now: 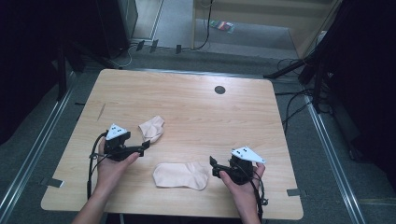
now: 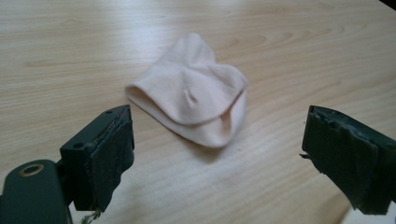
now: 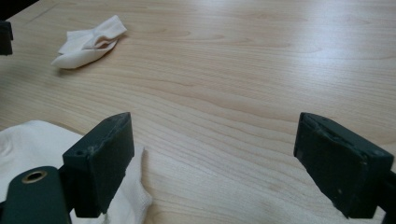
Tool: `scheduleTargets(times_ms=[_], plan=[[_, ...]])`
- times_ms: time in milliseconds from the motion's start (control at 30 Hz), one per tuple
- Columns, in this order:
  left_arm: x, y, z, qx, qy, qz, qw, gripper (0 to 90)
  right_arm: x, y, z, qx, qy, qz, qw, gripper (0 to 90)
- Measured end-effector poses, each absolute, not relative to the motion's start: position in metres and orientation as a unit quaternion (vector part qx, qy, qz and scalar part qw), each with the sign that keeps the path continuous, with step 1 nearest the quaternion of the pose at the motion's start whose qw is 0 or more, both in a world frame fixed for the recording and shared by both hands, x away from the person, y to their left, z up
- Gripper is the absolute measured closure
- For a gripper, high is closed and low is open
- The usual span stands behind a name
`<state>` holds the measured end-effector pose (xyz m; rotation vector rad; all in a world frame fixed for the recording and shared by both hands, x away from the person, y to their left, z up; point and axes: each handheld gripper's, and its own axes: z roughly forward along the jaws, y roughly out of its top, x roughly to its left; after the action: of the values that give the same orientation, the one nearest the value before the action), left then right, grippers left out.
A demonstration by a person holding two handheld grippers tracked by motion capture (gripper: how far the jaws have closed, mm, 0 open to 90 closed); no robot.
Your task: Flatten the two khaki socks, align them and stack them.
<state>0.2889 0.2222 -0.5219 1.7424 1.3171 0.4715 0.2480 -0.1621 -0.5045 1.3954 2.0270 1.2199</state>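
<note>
- The left gripper (image 1: 145,145), at lower left of the high view, has its jaws spread wide and empty, just short of the crumpled sock (image 1: 152,128).
- In the left gripper view the crumpled sock (image 2: 194,103) lies at the centre of the frame on the wooden table (image 2: 70,56), beyond both jaws.
- The right gripper (image 1: 213,166), at lower right of centre, is also wide and empty.
- The flat sock (image 1: 182,175) lies at lower centre, its right end just beside the right gripper's jaws.
</note>
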Motion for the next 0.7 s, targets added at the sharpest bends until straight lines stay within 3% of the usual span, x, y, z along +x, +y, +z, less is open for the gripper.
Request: scheduleTargets(times_ms=[400, 700], plan=[[0.316, 0.229, -0.531, 0.682, 0.554, 0.201, 0.433, 13.8, 0.251, -0.163, -0.508, 0.505, 0.723, 0.428, 0.196, 12.3], [0.331, 0.234, -0.545, 0.669, 0.584, 0.18, 0.423, 19.1, 0.253, -0.161, -0.512, 0.507, 0.725, 0.424, 0.193, 12.5]])
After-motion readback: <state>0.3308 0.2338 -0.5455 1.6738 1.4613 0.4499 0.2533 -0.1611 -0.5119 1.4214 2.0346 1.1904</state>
